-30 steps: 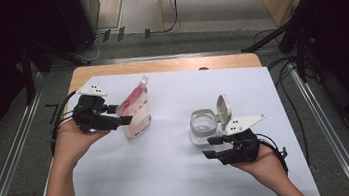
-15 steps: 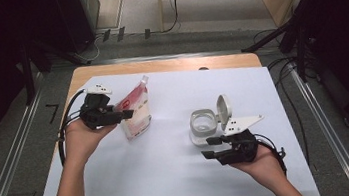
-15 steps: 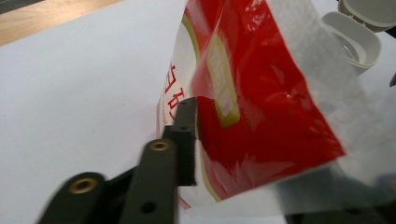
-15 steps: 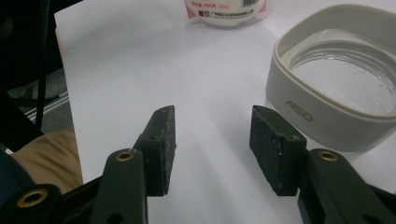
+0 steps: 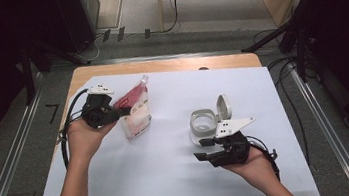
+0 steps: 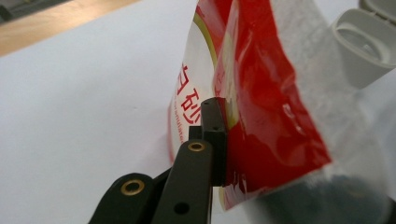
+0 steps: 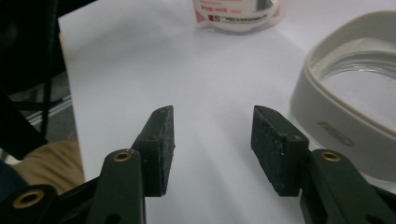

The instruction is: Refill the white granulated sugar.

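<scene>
Your left tongs (image 5: 123, 111) are pinching the red-and-white pouch (image 5: 136, 113) at its near edge. Their jaws have just been closing, and in the left gripper view the pads press flat on the film of that pouch (image 6: 261, 116), with the red printed face on one side of the pads and the white lettered face on the other. The pouch stands tilted just ahead of these tongs, its lower end on the white sheet (image 5: 172, 179) that covers the tabletop (image 5: 168, 64), its top corner leaning away from you. Your left hand (image 5: 82, 139) grips the tool from below, and the black cable (image 5: 67, 126) loops off behind it over the tabletop's edge.

Between the two tools the sheet lies bare.

Your right tongs (image 5: 204, 150) are spread, with nothing between the pads; the right gripper view shows white sheet in the gap (image 7: 212, 140). The grey container (image 5: 202, 125) stands just ahead of them and a little to their right, apart from the pads, with its hinged lid (image 5: 224, 106) standing upright on the far side. In the right gripper view its rim (image 7: 345, 126) lies beside the right pad, not touching. Your right hand (image 5: 251, 161) holds the tool low over the sheet.
</scene>
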Tool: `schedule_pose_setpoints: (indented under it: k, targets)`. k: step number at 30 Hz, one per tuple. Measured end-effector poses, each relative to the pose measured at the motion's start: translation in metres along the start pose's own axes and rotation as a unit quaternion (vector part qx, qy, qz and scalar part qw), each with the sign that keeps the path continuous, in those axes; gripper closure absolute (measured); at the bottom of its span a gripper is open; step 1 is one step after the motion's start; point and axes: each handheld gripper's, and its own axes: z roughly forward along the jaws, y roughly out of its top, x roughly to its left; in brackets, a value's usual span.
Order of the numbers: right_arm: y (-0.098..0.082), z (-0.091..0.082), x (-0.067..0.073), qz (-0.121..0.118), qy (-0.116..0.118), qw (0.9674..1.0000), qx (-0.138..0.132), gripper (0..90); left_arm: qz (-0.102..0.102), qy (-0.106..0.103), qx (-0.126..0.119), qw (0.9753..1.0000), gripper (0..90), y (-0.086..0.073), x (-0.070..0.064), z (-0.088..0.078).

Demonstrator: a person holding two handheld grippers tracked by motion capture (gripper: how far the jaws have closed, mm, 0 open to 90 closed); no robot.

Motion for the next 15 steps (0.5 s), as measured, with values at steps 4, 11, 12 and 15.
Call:
schedule_pose_setpoints:
  k: [4, 11, 12, 15]
  targets:
    - [0.005, 0.002, 0.004, 0.002, 0.006, 0.9999, -0.011, 50.0, -0.007, -0.018, 0.007, 0.9998, 90.0, 0.004, 0.004, 0.000]
    - [0.015, 0.010, 0.010, -0.008, 0.006, 0.9999, 0.000, 49.6, 0.019, -0.041, 0.034, 0.9984, 90.0, 0.026, 0.002, -0.011]
    - [0.018, 0.011, 0.010, -0.014, 0.005, 0.9999, 0.003, 49.6, 0.024, -0.046, 0.035, 0.9980, 90.0, 0.028, 0.000, -0.013]
    - [0.025, 0.015, 0.010, -0.011, 0.003, 0.9999, -0.005, 49.5, 0.035, -0.061, 0.029, 0.9971, 90.0, 0.039, -0.005, -0.023]
